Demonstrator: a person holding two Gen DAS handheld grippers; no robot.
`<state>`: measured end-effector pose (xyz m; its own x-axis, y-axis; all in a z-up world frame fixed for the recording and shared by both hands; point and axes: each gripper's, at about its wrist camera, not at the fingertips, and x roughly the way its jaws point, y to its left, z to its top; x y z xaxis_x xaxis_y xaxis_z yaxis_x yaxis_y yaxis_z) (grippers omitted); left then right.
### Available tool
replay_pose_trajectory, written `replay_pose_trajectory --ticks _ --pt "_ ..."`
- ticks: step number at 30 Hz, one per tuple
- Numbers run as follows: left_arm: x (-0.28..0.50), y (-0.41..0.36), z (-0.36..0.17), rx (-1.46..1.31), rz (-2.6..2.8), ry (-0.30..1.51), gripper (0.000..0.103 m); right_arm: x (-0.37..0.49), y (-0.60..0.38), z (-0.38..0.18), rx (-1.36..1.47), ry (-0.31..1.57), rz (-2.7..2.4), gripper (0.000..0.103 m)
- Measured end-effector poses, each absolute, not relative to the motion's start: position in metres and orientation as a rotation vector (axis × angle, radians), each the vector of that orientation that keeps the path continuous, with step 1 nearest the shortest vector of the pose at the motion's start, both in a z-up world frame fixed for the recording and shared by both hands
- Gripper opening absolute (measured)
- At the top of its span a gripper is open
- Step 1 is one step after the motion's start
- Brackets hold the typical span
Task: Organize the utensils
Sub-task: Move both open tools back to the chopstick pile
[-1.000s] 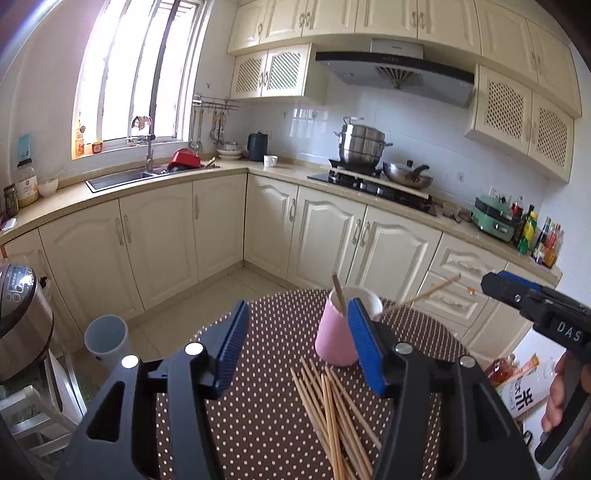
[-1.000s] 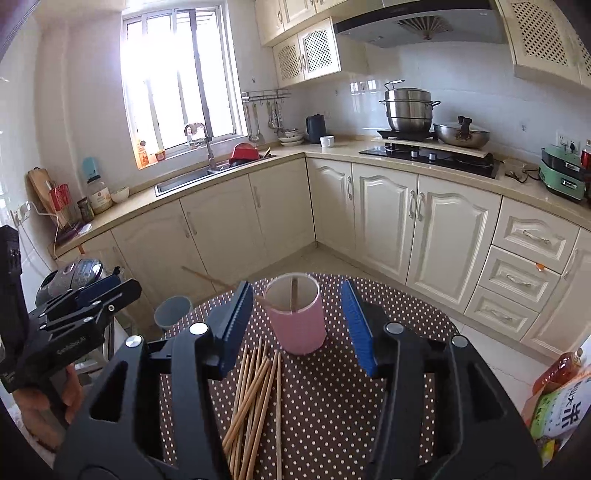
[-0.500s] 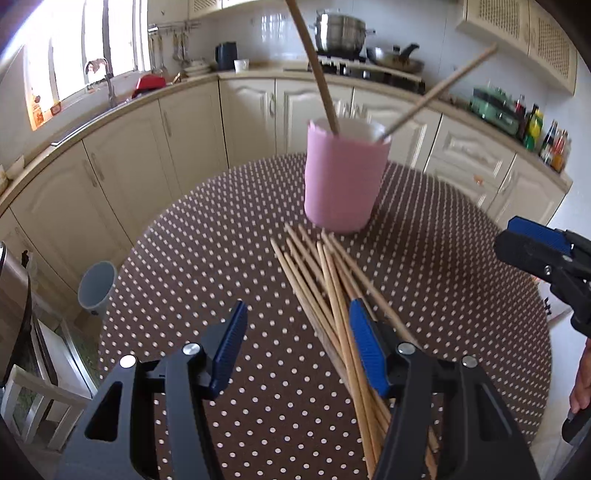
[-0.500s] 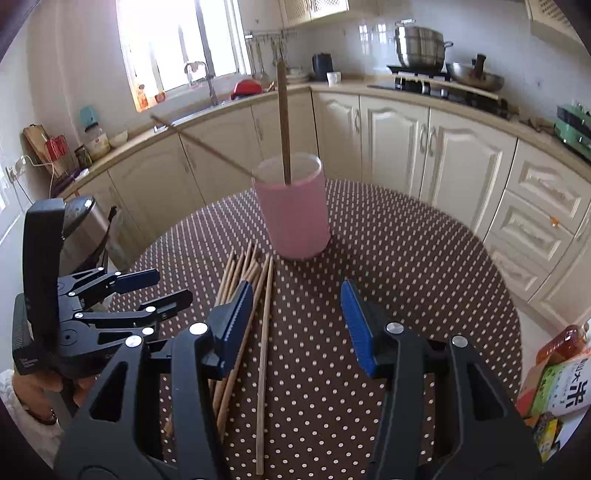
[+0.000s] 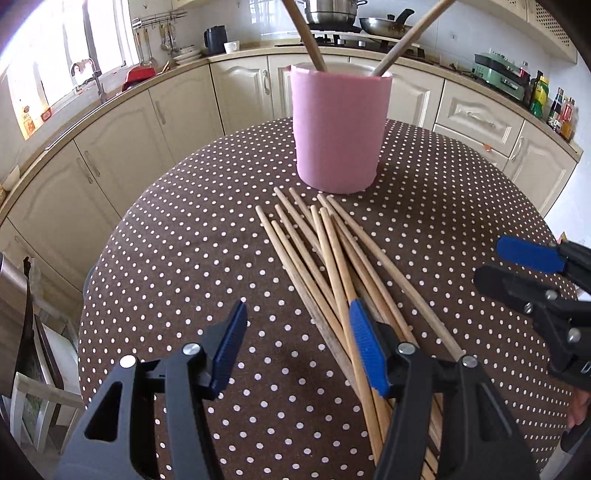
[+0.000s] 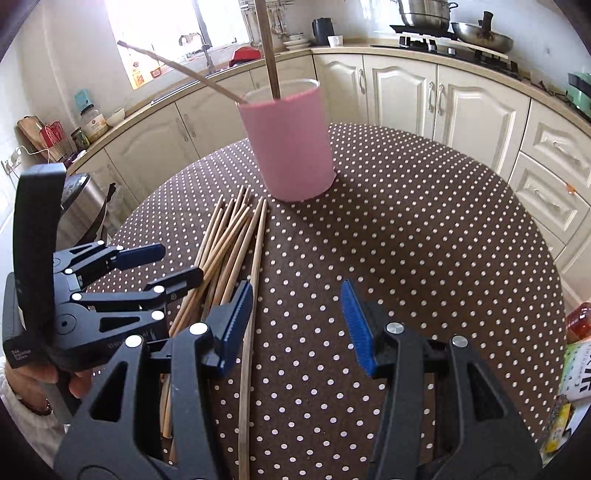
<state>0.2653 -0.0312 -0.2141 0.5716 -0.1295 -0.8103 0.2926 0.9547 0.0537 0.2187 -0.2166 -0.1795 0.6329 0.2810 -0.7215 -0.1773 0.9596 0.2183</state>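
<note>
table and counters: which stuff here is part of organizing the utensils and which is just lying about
Part of the job:
loose chopsticks on the table
pink cup holding two chopsticks
left gripper
right gripper

Just lying about:
kettle
steel pot
wok
bottles

The loose wooden chopsticks [image 5: 334,266] run under the left gripper [image 5: 297,349] and off the frame at 6 o'clock (near ends unseen). Two upright sticks [image 5: 306,33] in the pink cylindrical cup [image 5: 340,129] are cropped at 12 o'clock.
</note>
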Motion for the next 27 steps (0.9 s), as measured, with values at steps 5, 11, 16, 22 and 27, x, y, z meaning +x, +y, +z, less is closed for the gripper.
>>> replay_pose_trajectory --ticks 5,11,16,22,27 --pt "0.269 -0.033 -0.219 0.212 -0.235 0.948 0.058 0.221 -0.214 -0.185 0.136 0.857 0.270 0.050" --pt "0.274 -0.026 -0.219 0.192 -0.224 0.957 0.058 0.224 -0.210 -0.190 0.132 0.874 0.275 0.050" --pt "0.279 -0.007 -0.219 0.147 -0.220 0.974 0.058 0.228 -0.206 -0.196 0.126 0.887 0.282 0.050" --pt "0.281 0.017 -0.218 0.116 -0.204 0.975 0.058 0.232 -0.198 -0.199 0.108 0.905 0.294 0.050" --pt "0.279 0.041 -0.216 0.031 -0.203 0.972 0.058 0.237 -0.189 -0.201 0.094 0.920 0.301 0.050"
